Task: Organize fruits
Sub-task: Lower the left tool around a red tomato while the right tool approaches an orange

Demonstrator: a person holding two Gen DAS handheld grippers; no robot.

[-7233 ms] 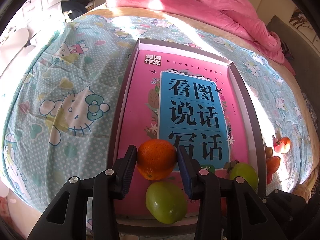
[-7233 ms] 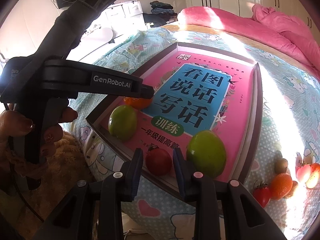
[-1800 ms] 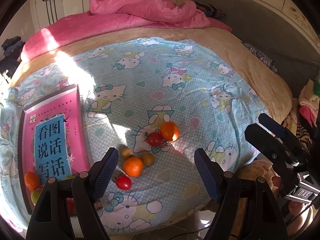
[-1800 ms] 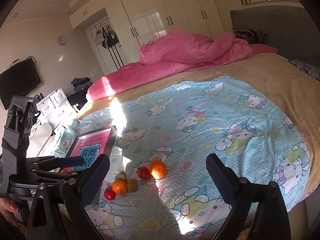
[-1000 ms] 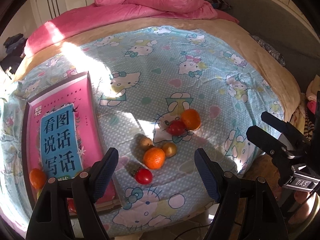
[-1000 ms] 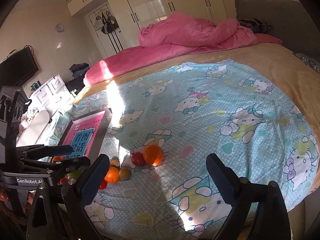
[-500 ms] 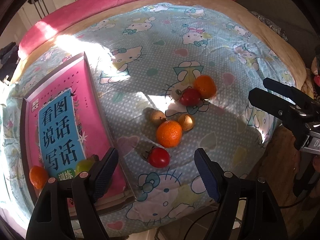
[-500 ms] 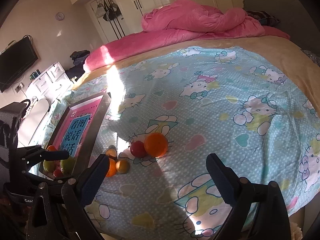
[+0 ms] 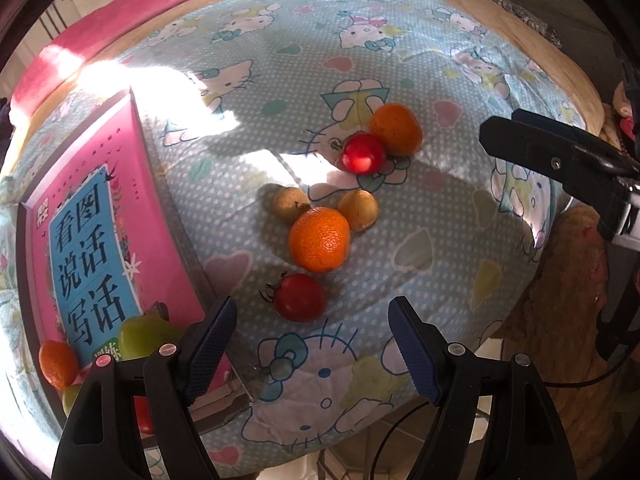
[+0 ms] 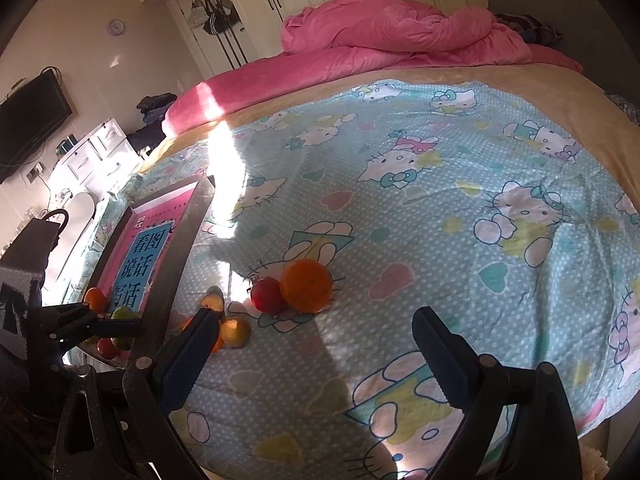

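Fruits lie clustered near the bed edge, beside the tray. Left tongs and right tongs both gape apart, empty.

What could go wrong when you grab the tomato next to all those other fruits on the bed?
The tomato lies close below the orange, so the open left hand-held gripper might bump the orange and set it rolling. The bed is soft and slopes off at its edge just past the tomato, so a nudged fruit could drop to the floor. A hard squeeze might also bruise the tomato.
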